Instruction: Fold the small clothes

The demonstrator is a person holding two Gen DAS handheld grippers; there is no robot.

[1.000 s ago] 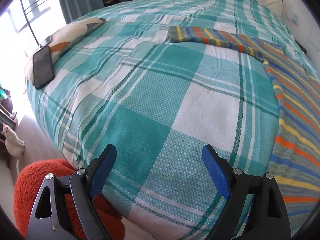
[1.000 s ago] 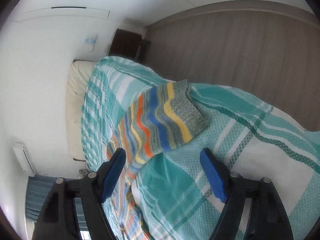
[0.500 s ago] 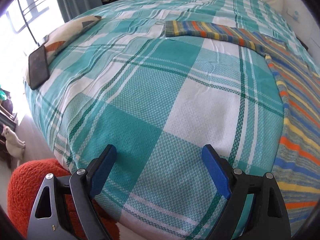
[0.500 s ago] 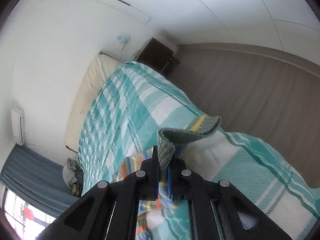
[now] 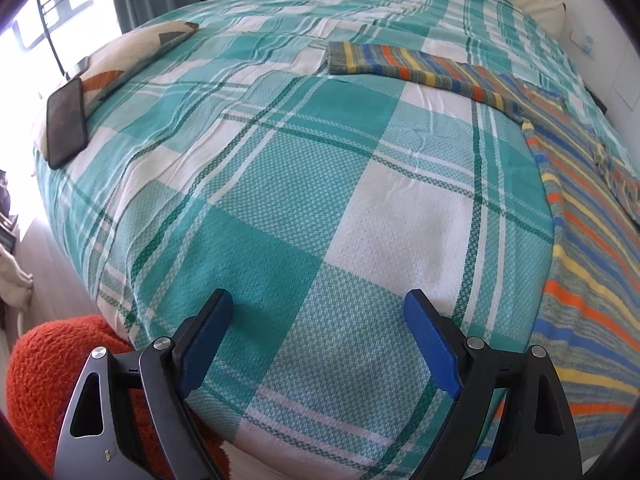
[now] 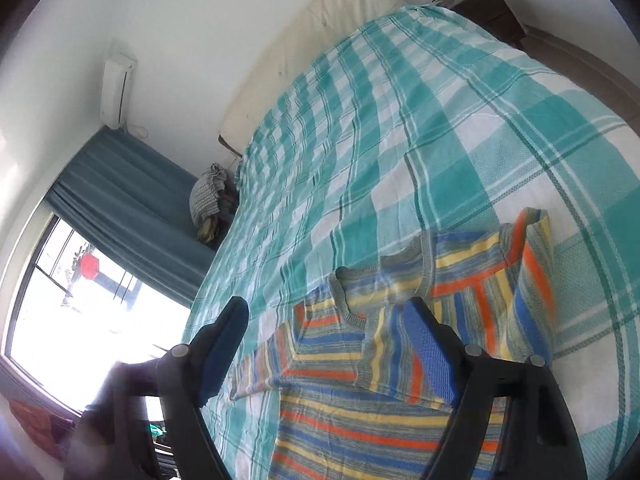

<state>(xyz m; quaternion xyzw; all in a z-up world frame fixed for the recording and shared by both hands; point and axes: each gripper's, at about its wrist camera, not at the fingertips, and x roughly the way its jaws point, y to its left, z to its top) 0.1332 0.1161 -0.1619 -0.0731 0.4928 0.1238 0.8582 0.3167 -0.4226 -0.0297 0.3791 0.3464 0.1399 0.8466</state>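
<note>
A striped knit sweater point(image 6: 400, 412) in blue, orange, yellow and grey lies on the teal plaid bedspread point(image 6: 400, 128). Its right sleeve point(image 6: 516, 292) is folded in over the chest. In the left wrist view the sweater's body point(image 5: 588, 264) runs down the right side and its other sleeve point(image 5: 404, 65) stretches out flat to the left. My right gripper point(image 6: 326, 344) is open and empty above the collar area. My left gripper point(image 5: 318, 340) is open and empty over bare bedspread near the bed's foot, left of the sweater.
A black phone point(image 5: 66, 122) lies on a patterned pillow point(image 5: 132, 56) at the bed's left edge. An orange fluffy cushion point(image 5: 44, 372) sits below the bed corner. A window point(image 6: 72, 312), blue curtain point(image 6: 132, 216), clothes pile point(image 6: 208, 200) and dark nightstand point(image 6: 492, 8) surround the bed.
My right gripper, shut on the sleeve cuff half a second ago, has carried it over the sweater's chest, let go and opened. My left gripper barely moved.
</note>
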